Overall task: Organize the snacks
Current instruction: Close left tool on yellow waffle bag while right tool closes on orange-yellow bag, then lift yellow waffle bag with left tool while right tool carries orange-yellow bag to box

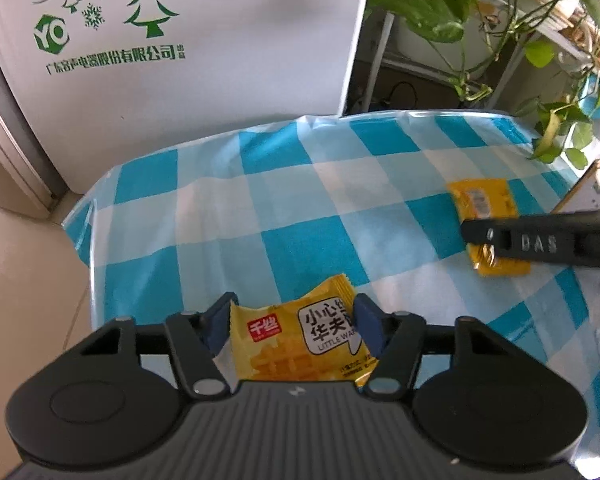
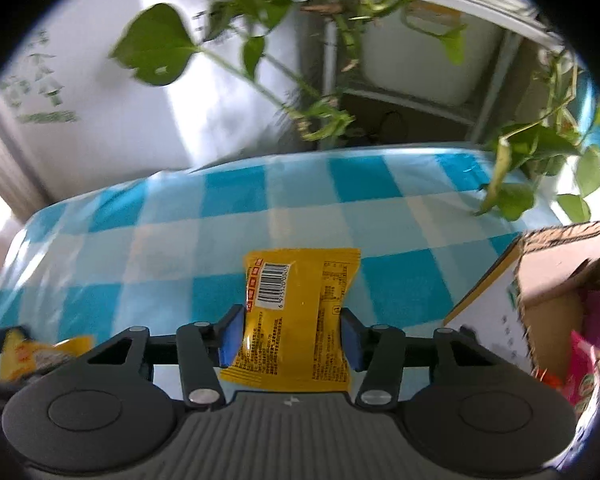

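Two yellow snack pkts, one per gripper: your left gripper [image 1: 296,320] pinches front-side pkt [image 1: 300,344]; right gripper [image 2: 291,334] clamps barcode-side pkt [image 2: 296,316] over checked cloth [image 2: 160,248], cardboard box [image 2: 540,280] beside.

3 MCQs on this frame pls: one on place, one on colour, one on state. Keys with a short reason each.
1. Where is the cardboard box relative to the right gripper?
A. To its right
B. To its left
C. Behind the plant

2. What colour is the snack packet between the left gripper's fingers?
A. Pink
B. Yellow
C. Green

3. Which side of the right gripper's packet faces the right wrist camera?
A. Logo front
B. Barcode back
C. Torn open end

Key:
1 A: the box sits at the right edge of the right wrist view.
2 B: yellow wrapper with a red logo.
3 B: a barcode and fine print show.
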A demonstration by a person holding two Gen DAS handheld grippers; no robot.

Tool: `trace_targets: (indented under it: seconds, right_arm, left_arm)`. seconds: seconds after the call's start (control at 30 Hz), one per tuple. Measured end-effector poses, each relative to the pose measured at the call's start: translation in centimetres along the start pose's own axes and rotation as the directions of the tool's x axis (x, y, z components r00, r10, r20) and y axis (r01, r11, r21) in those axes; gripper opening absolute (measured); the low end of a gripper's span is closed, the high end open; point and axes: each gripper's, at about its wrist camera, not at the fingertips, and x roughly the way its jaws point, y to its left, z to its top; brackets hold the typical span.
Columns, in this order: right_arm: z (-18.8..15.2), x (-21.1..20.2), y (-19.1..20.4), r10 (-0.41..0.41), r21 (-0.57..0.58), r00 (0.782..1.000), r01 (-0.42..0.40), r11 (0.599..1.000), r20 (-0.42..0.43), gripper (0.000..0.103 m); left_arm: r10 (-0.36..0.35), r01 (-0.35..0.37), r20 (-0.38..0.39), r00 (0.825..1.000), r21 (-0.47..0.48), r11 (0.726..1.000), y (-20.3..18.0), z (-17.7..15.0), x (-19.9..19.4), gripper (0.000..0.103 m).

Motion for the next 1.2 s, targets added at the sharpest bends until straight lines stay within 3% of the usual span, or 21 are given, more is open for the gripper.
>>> trace_targets:
  seconds: [0.17,0.37,0.5,0.7,0.8,0.9,1.0,1.2]
  right_arm:
    - [-1.2,-2.0,0.3,0.048,-0.034,0.998,-0.049,0.998,-0.034,0.056]
    - [-3.5,-5.8,-0.5,0.081,0.019,0.996,-0.08,0.997,-0.036,0.056]
    - [-5.4,-7.9,-1.3,0.09,0.07,0.996,-0.088,0.994,-0.027,0.056]
    - [-8.2,-9.6,-1.6,0.113,0.101,0.993,-0.109,0.989,-0.041,0.056]
    - [-9.1,-9.7,-1.2,0.129,0.067,0.99,-0.125,0.99,-0.06,0.056]
    - [-9.5,-9.4,-1.4,0.139,0.043,0.987,-0.136,0.99,-0.085,0.056]
    - [-9.6,-9.4,-1.7,0.131,0.029,0.987,-0.129,0.991,-0.09,0.056]
    - [-9.9,-9.6,-2.3,0.143,0.011,0.985,-0.142,0.99,-0.095,0.056]
  left_arm:
    - [-0.041,0.041,-0.005,0.999,0.007,0.999,-0.8,-0.6,-0.8,0.058]
    - [-0.101,0.101,0.001,0.995,0.033,0.994,-3.0,-2.4,-2.5,0.056]
    - [-0.1,0.099,0.016,0.995,0.077,0.992,-4.2,-3.4,-3.5,0.053]
    - [-0.133,0.132,0.002,0.991,0.056,0.99,-4.2,-5.3,-4.4,0.053]
    - [-0.181,0.183,-0.024,0.983,0.121,0.976,-4.6,-6.6,-5.1,0.058]
    - [-0.231,0.232,-0.036,0.972,0.263,0.936,-5.0,-7.8,-6.1,0.064]
    - [-0.235,0.221,-0.013,0.972,0.397,0.891,-5.1,-8.8,-7.1,0.067]
    - [-0.267,0.21,0.003,0.964,0.611,0.763,-6.1,-10.4,-7.8,0.069]
